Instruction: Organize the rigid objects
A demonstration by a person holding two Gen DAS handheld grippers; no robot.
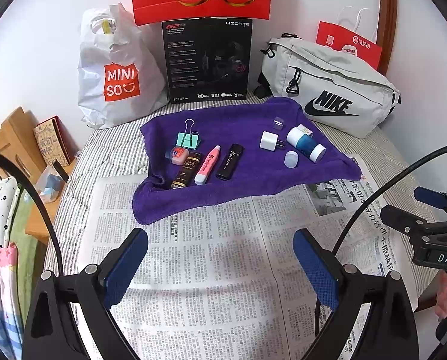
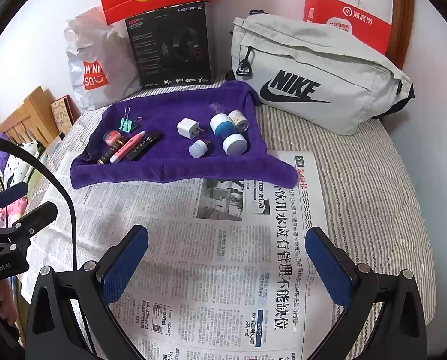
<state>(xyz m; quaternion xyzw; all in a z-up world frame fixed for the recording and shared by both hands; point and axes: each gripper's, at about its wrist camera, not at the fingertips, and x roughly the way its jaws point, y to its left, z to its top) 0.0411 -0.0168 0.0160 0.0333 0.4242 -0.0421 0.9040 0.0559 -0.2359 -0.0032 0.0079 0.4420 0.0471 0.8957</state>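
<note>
A purple towel [image 1: 247,180] [image 2: 163,168] lies on the bed and carries small items. On its left lie a green binder clip [image 1: 188,139], a small pink jar [image 1: 178,153], a dark bottle [image 1: 187,169], a pink pen-like tube [image 1: 207,165] and a black stick [image 1: 229,162]. On its right lie a white plug [image 1: 270,141] [image 2: 187,127], a white-and-blue bottle [image 1: 306,145] [image 2: 228,135] and a small white cap [image 1: 291,159] [image 2: 197,149]. My left gripper [image 1: 220,267] is open and empty over the newspaper. My right gripper [image 2: 226,267] is open and empty too.
A newspaper [image 1: 211,258] [image 2: 223,255] covers the striped bed in front of the towel. Behind stand a Miniso bag [image 1: 118,72], a black box [image 1: 208,60], a grey Nike bag [image 1: 331,87] [image 2: 313,72] and red paper bags [image 2: 349,21]. Wooden furniture [image 1: 13,144] stands at left.
</note>
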